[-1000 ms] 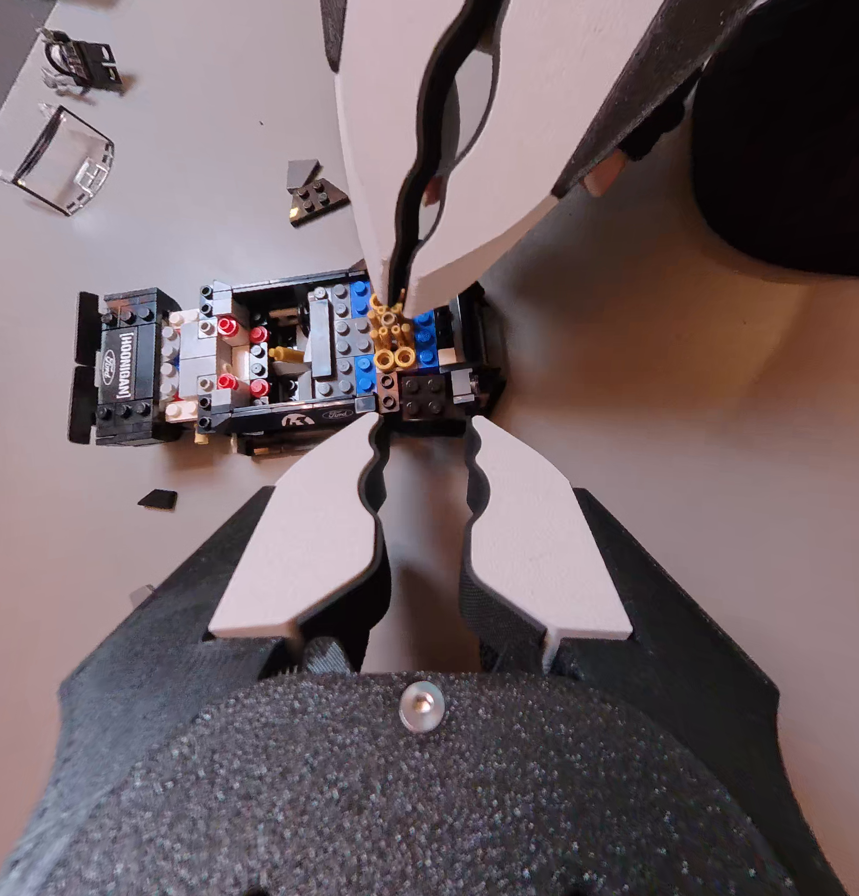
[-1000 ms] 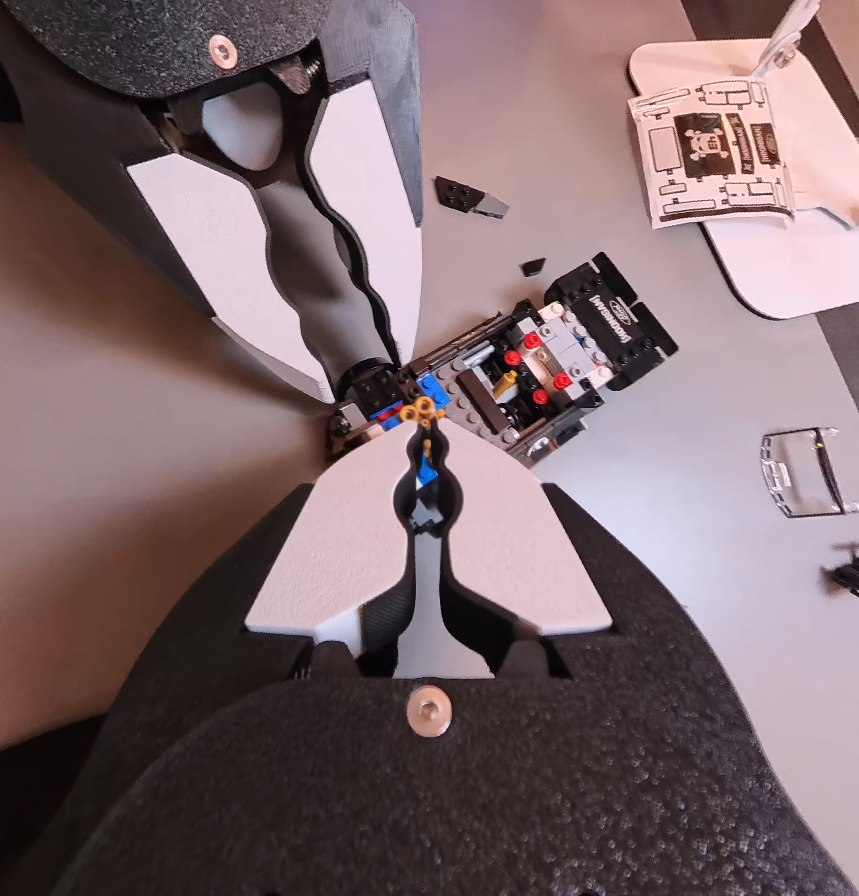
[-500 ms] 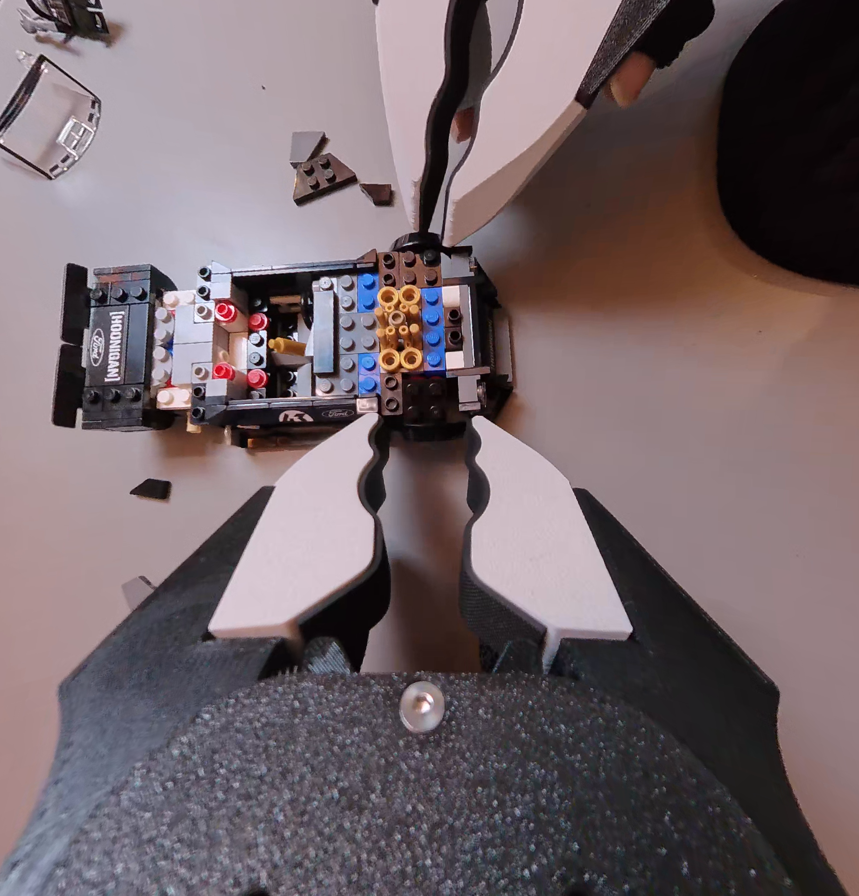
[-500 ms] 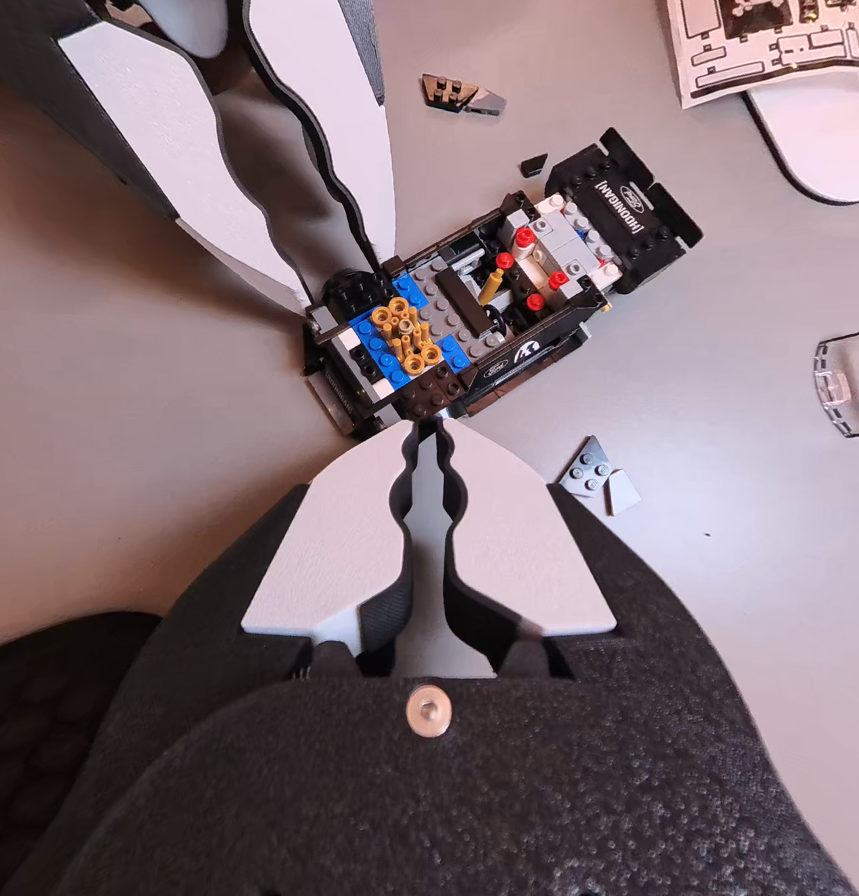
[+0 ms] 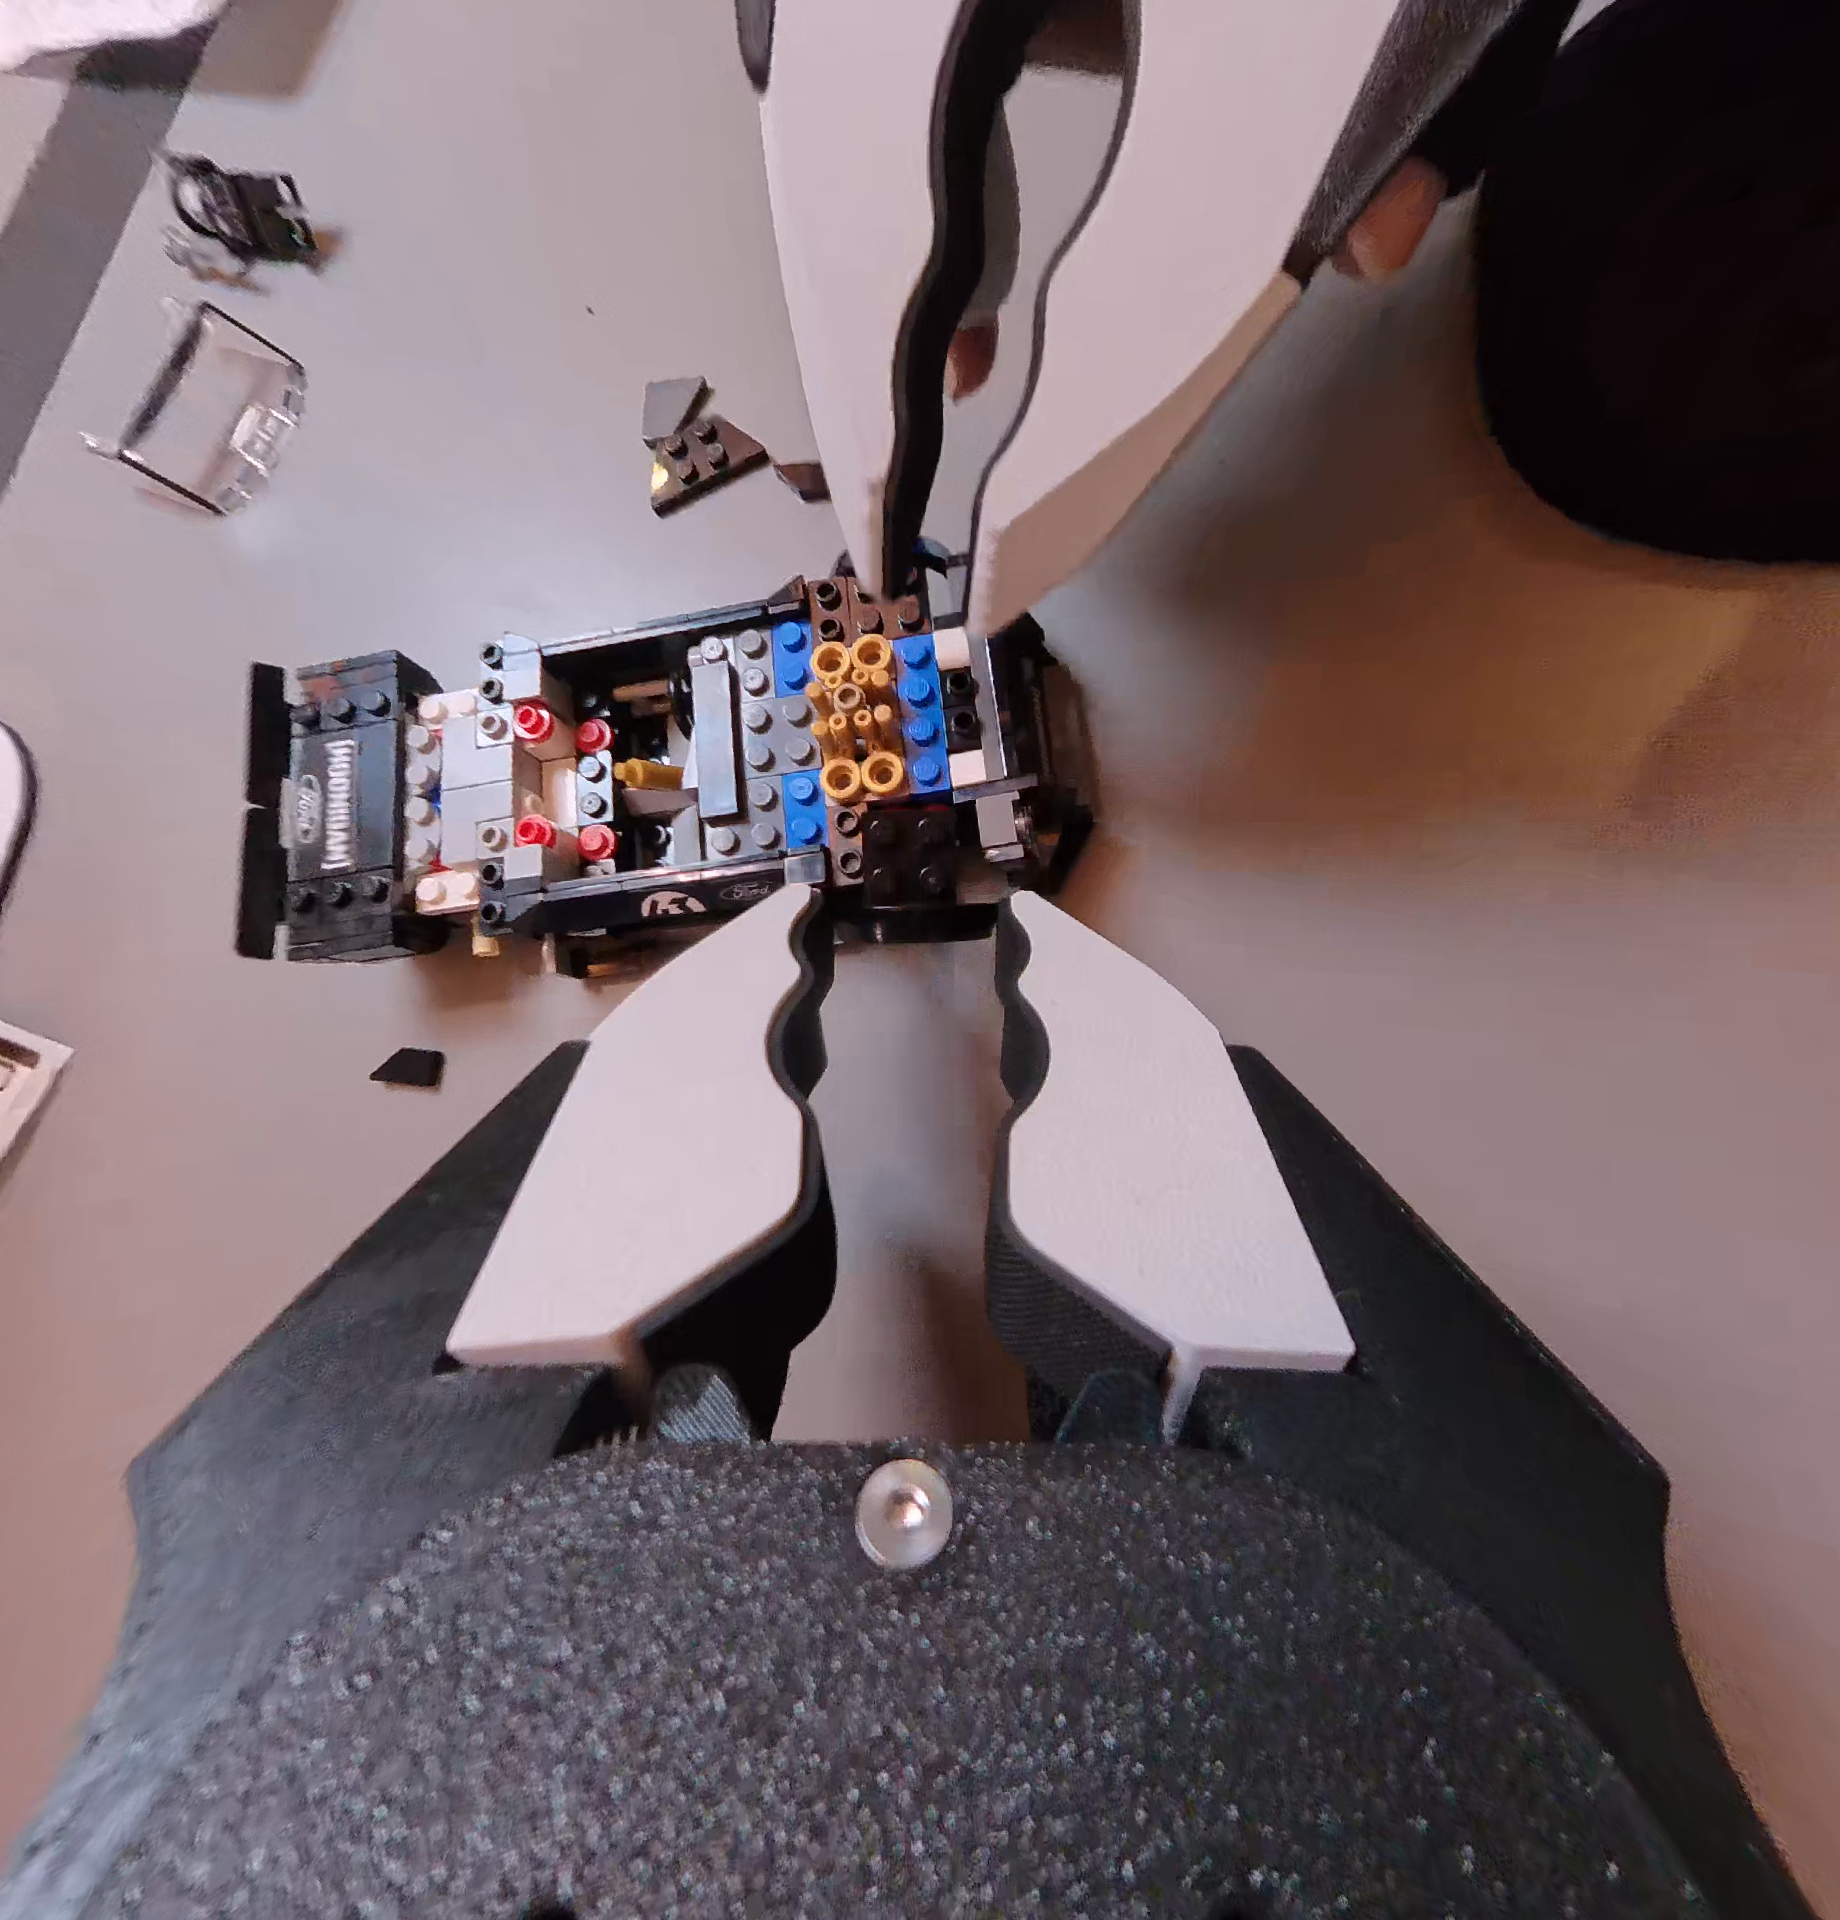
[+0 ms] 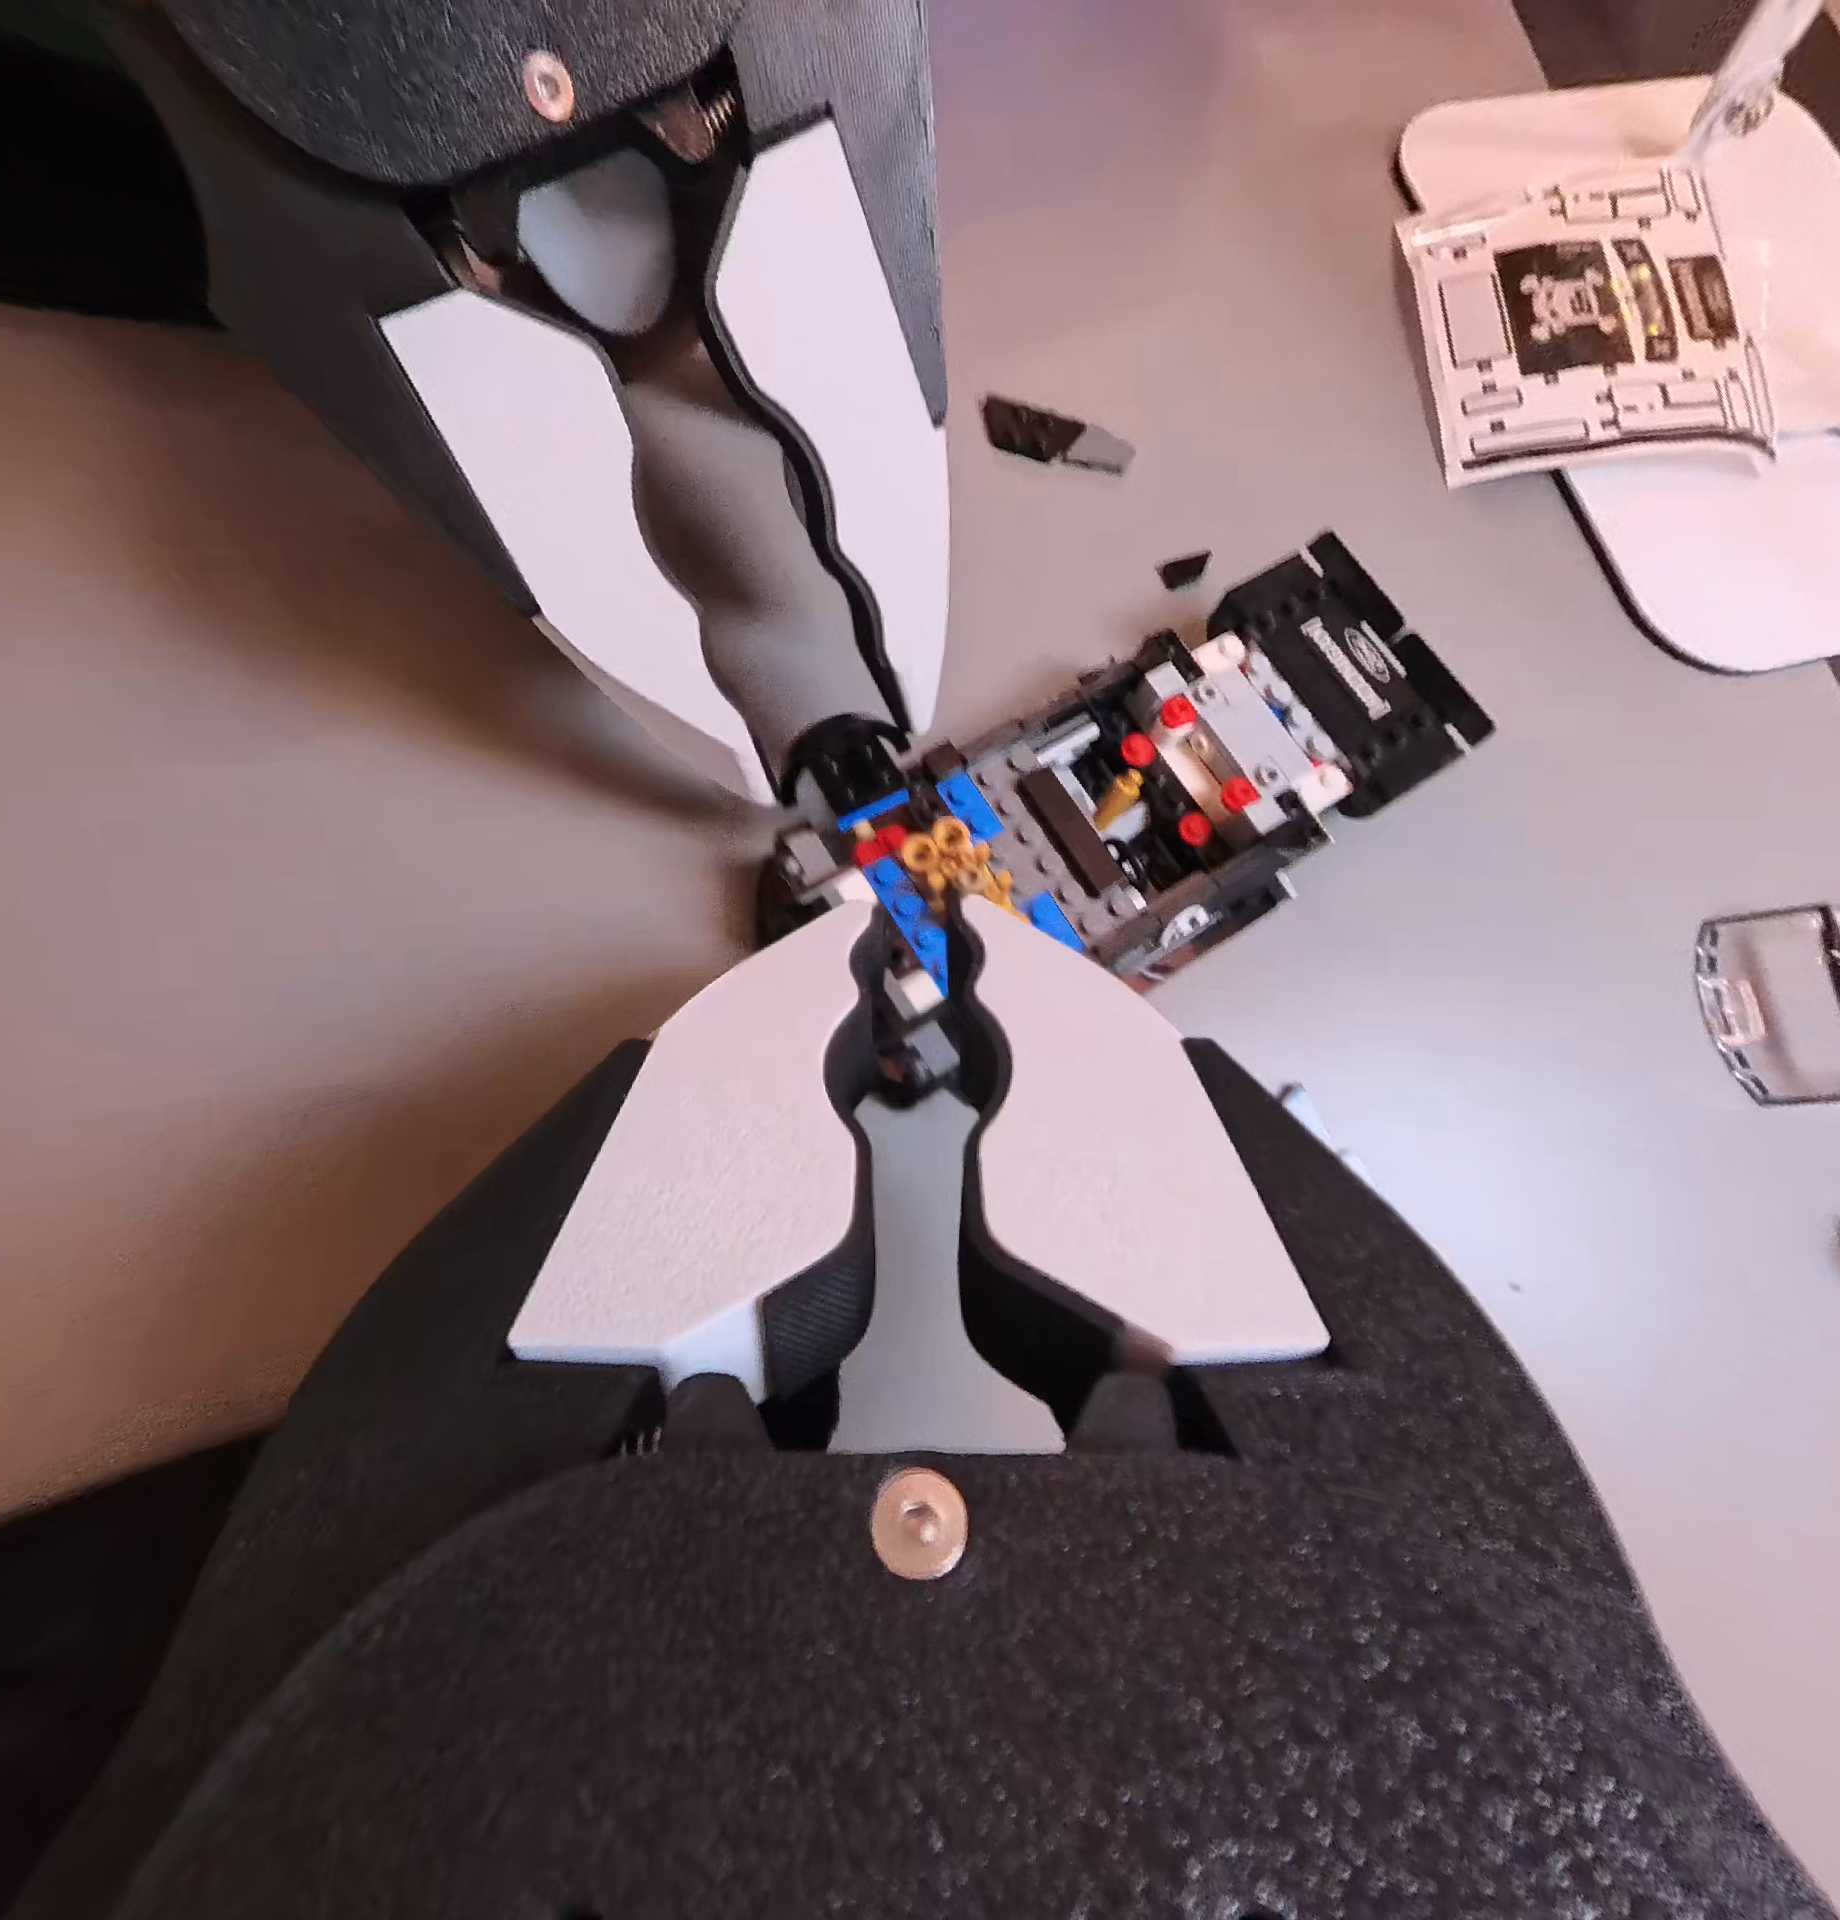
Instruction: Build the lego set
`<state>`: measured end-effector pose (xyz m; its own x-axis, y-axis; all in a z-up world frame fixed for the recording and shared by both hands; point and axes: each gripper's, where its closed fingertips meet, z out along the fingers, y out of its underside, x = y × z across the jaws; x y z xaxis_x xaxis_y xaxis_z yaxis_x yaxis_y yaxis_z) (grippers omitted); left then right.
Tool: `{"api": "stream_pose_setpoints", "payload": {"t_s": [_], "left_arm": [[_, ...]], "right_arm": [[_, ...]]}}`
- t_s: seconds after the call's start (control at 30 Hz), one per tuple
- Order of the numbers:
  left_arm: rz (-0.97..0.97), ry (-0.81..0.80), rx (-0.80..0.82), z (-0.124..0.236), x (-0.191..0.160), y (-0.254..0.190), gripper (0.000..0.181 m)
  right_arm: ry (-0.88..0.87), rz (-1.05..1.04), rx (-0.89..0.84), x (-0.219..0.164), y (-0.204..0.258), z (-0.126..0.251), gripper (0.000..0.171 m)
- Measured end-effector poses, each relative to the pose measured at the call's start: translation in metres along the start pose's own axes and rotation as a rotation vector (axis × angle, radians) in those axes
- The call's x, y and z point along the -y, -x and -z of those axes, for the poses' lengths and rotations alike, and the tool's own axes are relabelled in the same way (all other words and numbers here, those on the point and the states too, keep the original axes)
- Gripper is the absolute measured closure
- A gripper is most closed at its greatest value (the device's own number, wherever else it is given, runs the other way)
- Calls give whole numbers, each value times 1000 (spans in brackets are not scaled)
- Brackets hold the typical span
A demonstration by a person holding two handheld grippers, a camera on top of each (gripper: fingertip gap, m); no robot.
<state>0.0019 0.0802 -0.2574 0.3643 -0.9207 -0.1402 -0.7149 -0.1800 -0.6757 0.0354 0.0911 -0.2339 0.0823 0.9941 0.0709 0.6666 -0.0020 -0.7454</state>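
The lego car (image 5: 687,769) lies on the grey table, roof off, with a gold engine piece (image 5: 859,717) seated between blue plates near its front. My left gripper (image 5: 905,914) is shut on the car's near front side, around the black fender block. It comes in from the top in the right wrist view (image 6: 843,758). My right gripper (image 6: 911,914) is shut, with nothing visible in it, and its tips are over the far front corner of the car (image 6: 1155,790), beside the gold piece (image 6: 947,857). It also shows from above in the left wrist view (image 5: 931,582).
A clear windscreen piece (image 5: 209,405) and a small black assembly (image 5: 241,213) lie at the far left. Dark wedge plates (image 5: 703,457) and a small black tile (image 5: 407,1067) lie near the car. A sticker sheet (image 6: 1581,322) rests on a white pad (image 6: 1778,582). A person's dark sleeve (image 5: 1674,312) is at the right. My hands' fingertips stand some 5 cm from each other. Between my left fingertips and the small black tile (image 5: 407,1067) there is roughly 11 cm. Look for it in the right wrist view (image 6: 1187,568) too.
The right gripper let go of the gold piece on the car, drew back, and has now moved back over the car's front. The left gripper kept its hold.
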Motion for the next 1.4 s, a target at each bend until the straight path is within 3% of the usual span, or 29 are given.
{"api": "stream_pose_setpoints", "payload": {"t_s": [0.27, 0.53, 0.73, 0.97, 1.4], "left_arm": [[-145, -125, 129, 25, 22, -8, 151], [-171, -160, 132, 29, 27, -15, 151], [-137, -246, 110, 38, 34, -16, 143], [-94, -355, 50, 46, 47, -23, 149], [-98, -387, 52, 50, 49, -23, 152]], "right_arm": [[-181, -259, 166, 32, 21, -7, 146], [-189, -281, 219, 36, 32, -5, 154], [-319, -411, 355, 42, 32, 11, 154], [-405, -452, 469, 51, 38, 21, 154], [-444, -474, 519, 53, 39, 25, 154]]}}
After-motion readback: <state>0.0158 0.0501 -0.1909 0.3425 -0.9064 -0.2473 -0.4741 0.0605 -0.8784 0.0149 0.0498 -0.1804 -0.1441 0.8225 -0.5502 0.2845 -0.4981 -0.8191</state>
